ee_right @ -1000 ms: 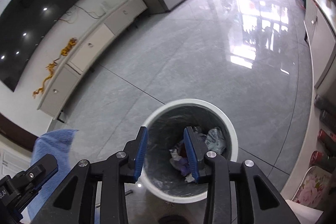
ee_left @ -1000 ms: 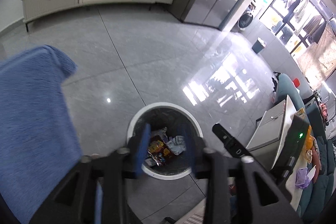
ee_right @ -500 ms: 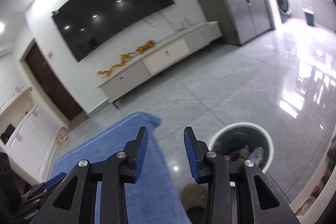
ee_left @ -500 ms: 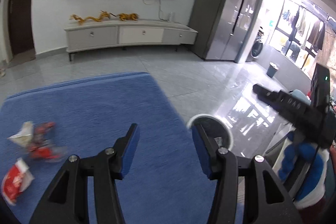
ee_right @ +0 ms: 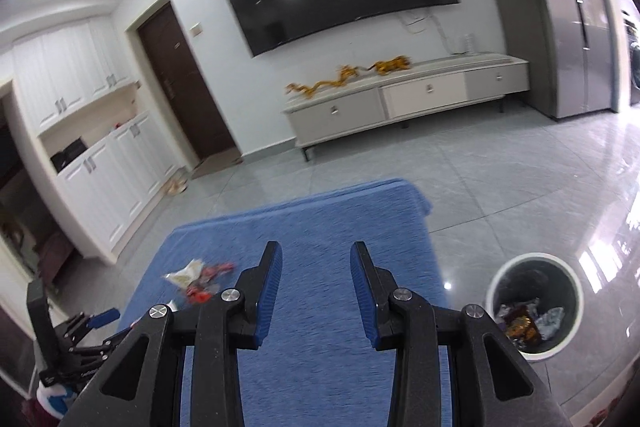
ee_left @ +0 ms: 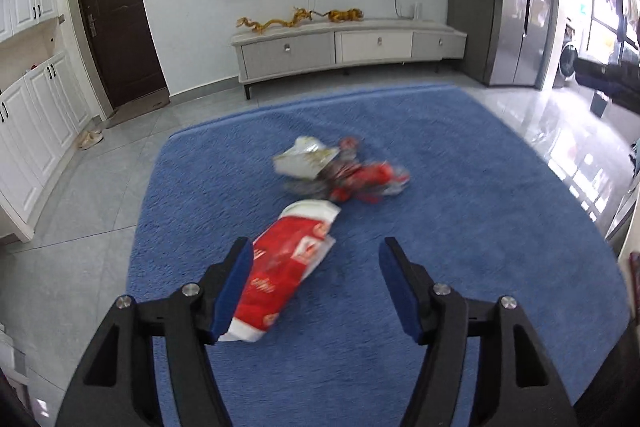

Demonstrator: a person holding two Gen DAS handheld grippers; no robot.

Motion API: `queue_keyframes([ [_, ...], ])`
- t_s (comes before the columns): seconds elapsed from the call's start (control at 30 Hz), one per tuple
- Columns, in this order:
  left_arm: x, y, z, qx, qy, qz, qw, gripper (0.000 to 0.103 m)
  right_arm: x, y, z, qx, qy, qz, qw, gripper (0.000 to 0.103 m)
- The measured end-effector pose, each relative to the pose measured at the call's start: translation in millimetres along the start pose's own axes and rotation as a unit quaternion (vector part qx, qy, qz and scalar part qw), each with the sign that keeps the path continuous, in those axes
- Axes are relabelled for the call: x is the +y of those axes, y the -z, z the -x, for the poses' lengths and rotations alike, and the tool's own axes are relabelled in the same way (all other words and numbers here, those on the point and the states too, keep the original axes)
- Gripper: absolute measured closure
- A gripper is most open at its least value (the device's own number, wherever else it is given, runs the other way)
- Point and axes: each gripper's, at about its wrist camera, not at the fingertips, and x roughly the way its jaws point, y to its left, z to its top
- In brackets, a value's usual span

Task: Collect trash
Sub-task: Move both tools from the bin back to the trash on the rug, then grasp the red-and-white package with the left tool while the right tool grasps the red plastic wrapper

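The left gripper [ee_left: 316, 287] has just been opening its jaws; they stand apart with nothing pressed between them. Under its left finger lies a red and white snack bag [ee_left: 288, 263] on the blue rug [ee_left: 460, 187]. Just beyond are crumpled wrappers [ee_left: 340, 173]. The right gripper [ee_right: 316, 291] has its jaws apart and empty above the rug. At its right, the trash bin [ee_right: 534, 265] stands on the tiled floor [ee_right: 500, 167], with wrappers inside.

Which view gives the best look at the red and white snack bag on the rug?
The left wrist view: the red and white snack bag lies close on the blue rug, just ahead of the open left hand-held gripper, partly behind one finger and slightly blurred. The right wrist view shows only the other wrappers, small and far off; this bag cannot be made out.
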Motion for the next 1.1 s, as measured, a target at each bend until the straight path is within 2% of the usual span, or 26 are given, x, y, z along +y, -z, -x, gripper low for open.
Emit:
queue_keyframes([
  [0.23, 10, 7, -33, 0.024, -0.003, -0.039, 0.9989, 0.039, 69, 21, -71, 0.070, -0.034, 0.086, 0.993, 0.070],
  [0.43, 14, 7, -45, 0.037, 0.014, -0.030, 0.9988, 0.039, 125, 49, -119, 0.111, -0.072, 0.167, 0.977, 0.070],
  [0.6, 25, 9, -56, 0.046, 0.041, -0.012, 0.9980, 0.039, 154, 66, -162, 0.137, -0.099, 0.208, 0.963, 0.070],
  [0.77, 42, 13, -62, 0.045, 0.066, 0.027, 0.9964, 0.040, 169, 81, -195, 0.158, -0.106, 0.242, 0.952, 0.069],
  [0.87, 52, 15, -62, 0.041, 0.081, 0.053, 0.9944, 0.045, 174, 91, -211, 0.168, -0.102, 0.264, 0.944, 0.069],
  [1.0, 60, 16, -60, 0.031, 0.092, 0.077, 0.9923, 0.048, 168, 101, -221, 0.182, -0.094, 0.270, 0.941, 0.069],
  [1.1, 61, 16, -60, 0.028, 0.094, 0.085, 0.9915, 0.055, 163, 107, -224, 0.190, -0.090, 0.268, 0.940, 0.072],
])
